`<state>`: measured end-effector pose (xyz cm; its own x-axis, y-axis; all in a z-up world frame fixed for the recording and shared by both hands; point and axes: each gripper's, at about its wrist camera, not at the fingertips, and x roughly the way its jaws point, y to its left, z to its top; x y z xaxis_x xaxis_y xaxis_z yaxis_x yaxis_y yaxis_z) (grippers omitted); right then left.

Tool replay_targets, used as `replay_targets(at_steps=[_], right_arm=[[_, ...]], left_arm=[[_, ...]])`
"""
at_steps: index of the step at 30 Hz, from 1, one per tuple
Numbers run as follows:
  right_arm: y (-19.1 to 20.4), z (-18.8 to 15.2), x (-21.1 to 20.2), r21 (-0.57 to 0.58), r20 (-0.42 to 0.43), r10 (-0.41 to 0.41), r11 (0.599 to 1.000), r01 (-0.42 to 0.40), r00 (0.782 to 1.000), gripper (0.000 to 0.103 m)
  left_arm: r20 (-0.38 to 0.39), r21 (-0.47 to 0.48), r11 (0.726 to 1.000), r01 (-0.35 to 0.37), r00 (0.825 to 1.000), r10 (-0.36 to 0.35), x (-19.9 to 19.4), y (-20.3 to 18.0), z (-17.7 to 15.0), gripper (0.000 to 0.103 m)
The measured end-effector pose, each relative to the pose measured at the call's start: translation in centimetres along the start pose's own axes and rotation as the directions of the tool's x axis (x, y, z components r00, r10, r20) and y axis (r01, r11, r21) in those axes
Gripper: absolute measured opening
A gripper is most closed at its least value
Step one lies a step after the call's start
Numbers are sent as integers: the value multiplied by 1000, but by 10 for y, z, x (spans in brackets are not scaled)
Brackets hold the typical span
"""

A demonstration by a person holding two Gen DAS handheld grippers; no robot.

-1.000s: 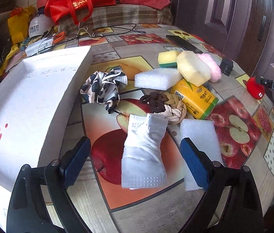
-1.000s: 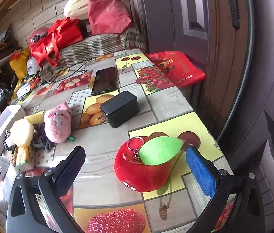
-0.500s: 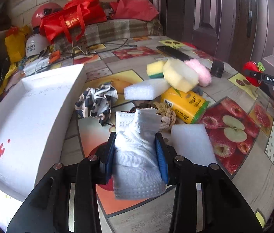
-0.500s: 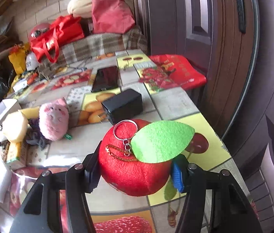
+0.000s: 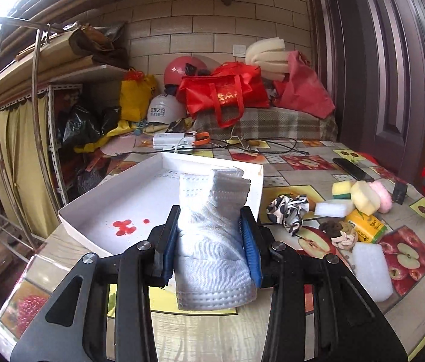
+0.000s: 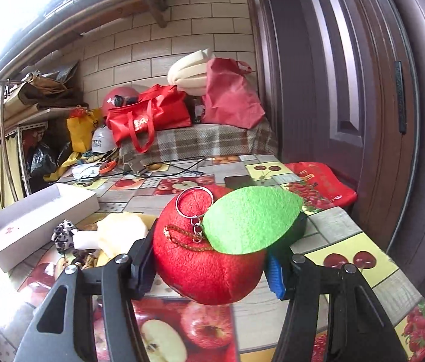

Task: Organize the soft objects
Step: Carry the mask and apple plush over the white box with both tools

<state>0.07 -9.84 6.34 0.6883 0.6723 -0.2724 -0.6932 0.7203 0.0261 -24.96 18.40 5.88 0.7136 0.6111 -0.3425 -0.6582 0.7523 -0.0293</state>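
A white tray (image 5: pixel 91 208) sits on the table (image 5: pixel 206 328), with red spots on its floor. To the right of it lies a bunch of soft things close together: a black and white cloth (image 5: pixel 287 208), a yellow sponge (image 5: pixel 364 193), a pink plush toy (image 5: pixel 379 192), a flat white foam block (image 5: pixel 370 267), a knotted rope ball (image 5: pixel 343 235) and a yellow tissue pack (image 5: pixel 364 226). A dark phone (image 5: pixel 352 169) lies farther back, and red bags (image 5: pixel 227 95) sit on a checked blanket by the wall.

The left tongs (image 5: pixel 210 252) are squeezed tight on a folded white face mask (image 5: pixel 212 235). The mask is held up in front of the tray and hides part of it. It may be over the tray's near edge, but that is hard to tell.

The right tongs (image 6: pixel 209 267) are clamped on a red plush apple (image 6: pixel 203 259) with a green leaf (image 6: pixel 250 220) and a metal key ring (image 6: pixel 194 202). The apple is lifted off the table and blocks much of the view behind it.
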Motion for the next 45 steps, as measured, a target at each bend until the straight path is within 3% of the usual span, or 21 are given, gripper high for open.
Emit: replay_targets(at_steps=[6,11,15,20,26,37,45], right_arm=[[51,-5,4,-47,-29,118,992,-119,993,59],[105,-9,7,-124,-61,235,963,-241,970,59],[153,-13,16,-162,-81,310,934,-320,947,59],[212,-17,31,-219,-107,374,895,-389,921,59],[238,-11,51,-185,-92,369,906,-380,925,59],[280,-3,89,-230,-123,323,910,-344,938,59],[294,1,120,-219,-191,310,912,-348,931,62]], left_arm=[[8,-7,997,-73,997,73,6,25,1,38],[12,-22,988,-153,988,154,12,55,4,38],[-41,-65,985,-163,986,160,29,76,3,38],[-36,-81,983,-167,986,164,44,86,8,38],[-81,-87,985,-147,987,140,62,88,13,38],[-161,-95,981,-170,975,154,98,93,20,38],[-175,-64,968,-243,958,229,111,92,24,39]])
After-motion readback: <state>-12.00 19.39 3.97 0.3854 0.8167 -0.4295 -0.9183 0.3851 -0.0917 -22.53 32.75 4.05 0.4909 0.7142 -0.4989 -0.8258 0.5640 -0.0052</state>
